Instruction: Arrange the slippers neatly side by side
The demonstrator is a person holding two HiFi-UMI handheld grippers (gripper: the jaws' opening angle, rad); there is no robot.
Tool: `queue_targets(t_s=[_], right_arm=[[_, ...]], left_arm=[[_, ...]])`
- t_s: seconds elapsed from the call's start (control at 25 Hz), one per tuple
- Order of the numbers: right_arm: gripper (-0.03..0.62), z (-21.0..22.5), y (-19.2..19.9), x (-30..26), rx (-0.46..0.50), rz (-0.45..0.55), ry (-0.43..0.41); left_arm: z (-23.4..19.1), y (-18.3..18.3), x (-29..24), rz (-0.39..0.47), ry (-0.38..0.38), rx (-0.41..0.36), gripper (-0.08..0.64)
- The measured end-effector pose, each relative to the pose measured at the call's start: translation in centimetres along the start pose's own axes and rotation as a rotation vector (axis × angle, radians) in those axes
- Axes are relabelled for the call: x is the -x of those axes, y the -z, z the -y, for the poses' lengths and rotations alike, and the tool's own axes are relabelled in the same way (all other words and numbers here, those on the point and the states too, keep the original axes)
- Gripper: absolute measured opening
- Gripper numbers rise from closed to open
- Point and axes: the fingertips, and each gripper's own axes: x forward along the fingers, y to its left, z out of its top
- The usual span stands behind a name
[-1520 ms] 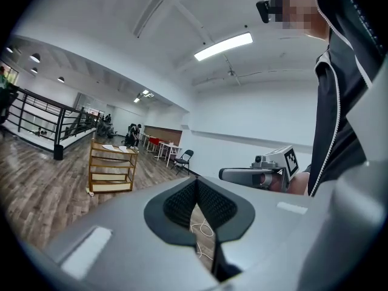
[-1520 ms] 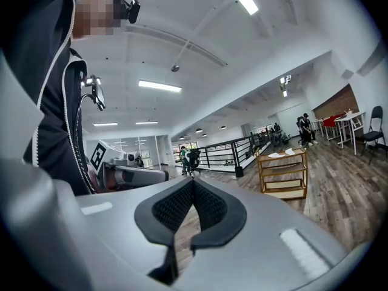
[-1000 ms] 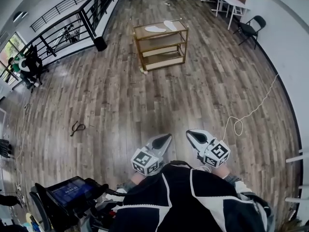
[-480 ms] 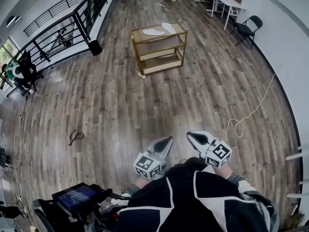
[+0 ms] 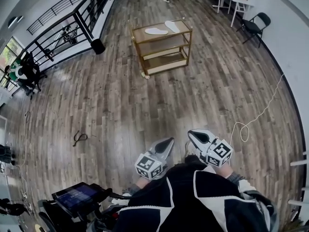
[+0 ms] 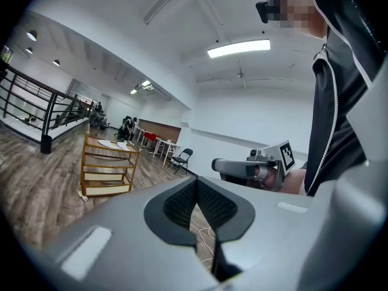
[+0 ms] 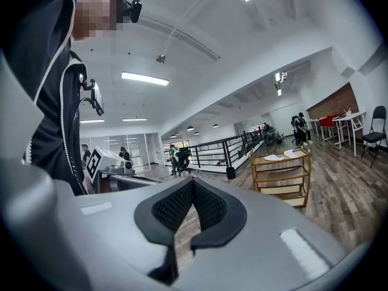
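Observation:
Two white slippers (image 5: 156, 31) (image 5: 172, 26) lie apart on the top shelf of a wooden cart (image 5: 185, 43) far ahead; they also show small in the left gripper view (image 6: 109, 143) and the right gripper view (image 7: 274, 157). My left gripper (image 5: 167, 141) and right gripper (image 5: 191, 135) hang close to the person's body, both shut with nothing in them, far from the cart. Each gripper shows in the other's view: right gripper (image 6: 217, 164), left gripper (image 7: 115, 179).
A white cable (image 5: 251, 121) loops on the wood floor at the right. A dark strap (image 5: 78, 138) lies at the left. A black railing (image 5: 72, 21) and bin (image 5: 99, 46) stand far left, a white table (image 5: 234, 0) and black chair (image 5: 253, 25) far right.
Both grippers and the person have moved forward toward the cart, still shut. The floor cable and strap slid lower in the head view.

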Motion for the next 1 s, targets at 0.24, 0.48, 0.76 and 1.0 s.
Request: queue_targets(t_s=[0.24,0.48,0.76,1.0], right_arm=[[0.005,8.1,-2.4,-1.4,0.002,0.012,-0.040],[0.005,16.1,-5.3,-1.7,0.012,0.023,-0.061],[0.005,23.6,-6.2,-2.0,0.004,0.009,-0.089],[0.005,26.4,-7.1,-3.8,-0.010,0.019,-0.114]], left_arm=[[-2.9,-2.9,-7.5,-0.002,-0.031,-0.010,0.018],[-4.5,-5.5,-15.5,-0.001,-0.035,-0.029,0.018],[-6.5,-7.2,-22.9,0.003,-0.046,-0.046,0.018],[-9.3,-8.1,-24.8,-0.010,-0.089,-0.041,0.018]])
